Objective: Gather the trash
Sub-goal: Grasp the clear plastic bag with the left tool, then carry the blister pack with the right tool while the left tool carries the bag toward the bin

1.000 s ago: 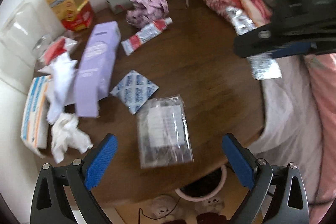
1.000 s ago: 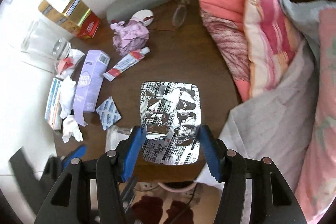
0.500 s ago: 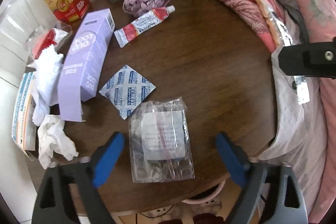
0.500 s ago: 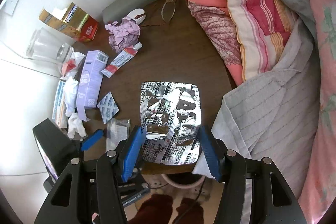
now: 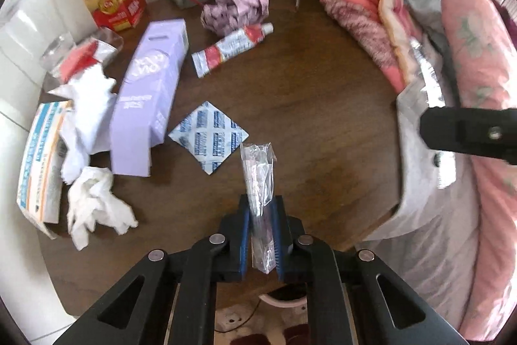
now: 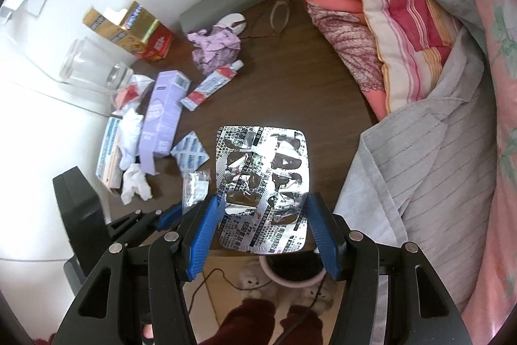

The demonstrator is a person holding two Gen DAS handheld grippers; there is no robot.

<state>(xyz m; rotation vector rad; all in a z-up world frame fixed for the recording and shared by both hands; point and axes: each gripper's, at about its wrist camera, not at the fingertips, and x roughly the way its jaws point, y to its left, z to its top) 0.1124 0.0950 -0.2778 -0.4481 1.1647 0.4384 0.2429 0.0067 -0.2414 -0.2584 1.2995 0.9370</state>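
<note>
My left claw (image 5: 261, 217) just snapped closed on clear plastic bag (image 5: 258, 183), bag now pinched edge-on at 6 o'clock over table (image 5: 323, 92). Blue sachet (image 5: 209, 138) at 10 o'clock from it, not yet collected. My right claw (image 6: 260, 215) grips foil blister sheet (image 6: 262, 183). Both claws loaded; bin (image 6: 290, 275) at 6 o'clock likely next.

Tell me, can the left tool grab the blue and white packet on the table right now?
Probably not yet. The left tool has just been closing and is pinched on a clear plastic bag, so it is full. The blue and white packet lies uncovered close ahead.
</note>
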